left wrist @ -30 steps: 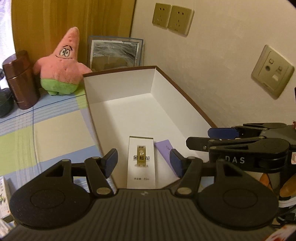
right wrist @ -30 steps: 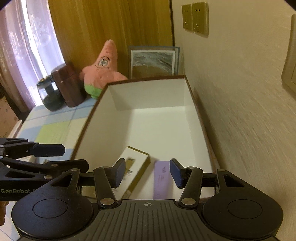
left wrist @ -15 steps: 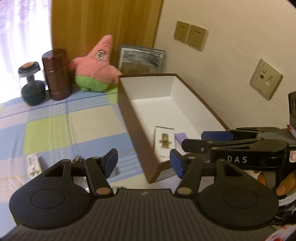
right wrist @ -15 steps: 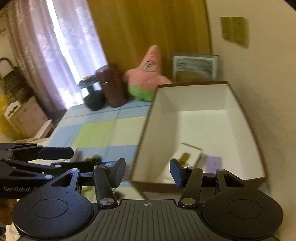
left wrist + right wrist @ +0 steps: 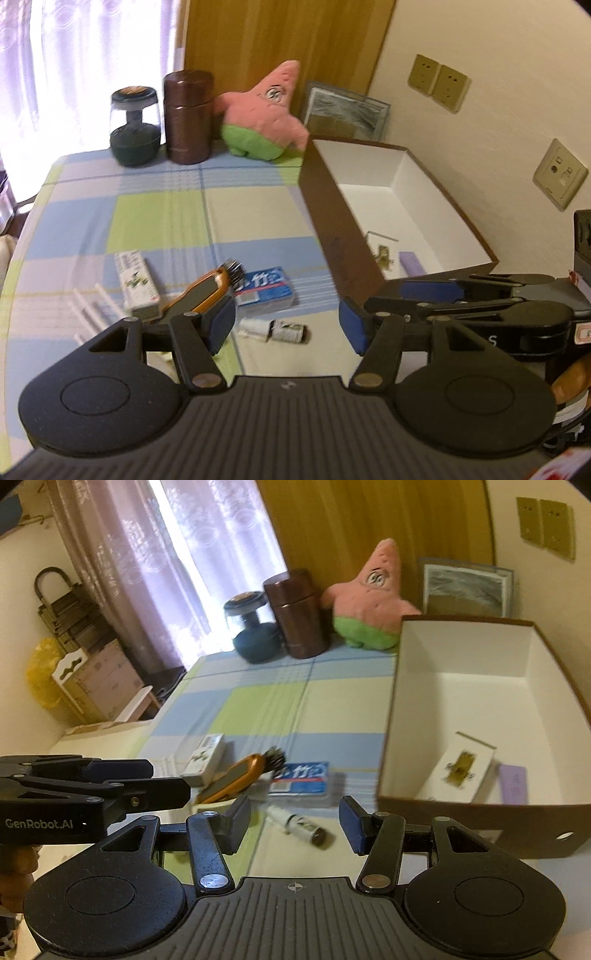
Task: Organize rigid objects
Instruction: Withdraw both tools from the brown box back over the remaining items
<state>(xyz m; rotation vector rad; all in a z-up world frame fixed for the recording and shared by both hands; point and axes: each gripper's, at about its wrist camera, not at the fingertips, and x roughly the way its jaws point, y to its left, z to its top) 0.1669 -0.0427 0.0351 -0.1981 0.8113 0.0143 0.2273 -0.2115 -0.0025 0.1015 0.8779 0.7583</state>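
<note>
Both tools empty. Left gripper [image 5: 287,325] with jaws partly open, nothing between the pads; right gripper [image 5: 295,825] likewise part-open and bare, hovering above the near edge of the table [image 5: 255,206].

Already inside the brown box [image 5: 343,236], against its near wall: a white carton with gold print [image 5: 460,770] and a purple slip [image 5: 513,784] beside it. Box itself parked along the table's right edge, by the wall.

Left to gather, clustered near the front edge and well clear of the box: a small dark-capped bottle [image 5: 301,827] lying on its side, nearest both tools; a blue packet [image 5: 301,779] just behind it; an orange-handled brush [image 5: 240,775] touching the packet's left end; a white-and-green carton [image 5: 135,282] further left, with white sticks [image 5: 90,306] at its side.

Risks, as judged from here:
- Bottle on its side, round, likely to roll off toward the near edge if nudged rather than pinched squarely across its body.
- Brush and packet touching, so a reach for one apt to drag the other.
- Two tools crowded close together over the same bottle; a clash of fingers likely if both went for it.
- Box wall tall on the near side; a low carry liable to strike the rim.
</note>
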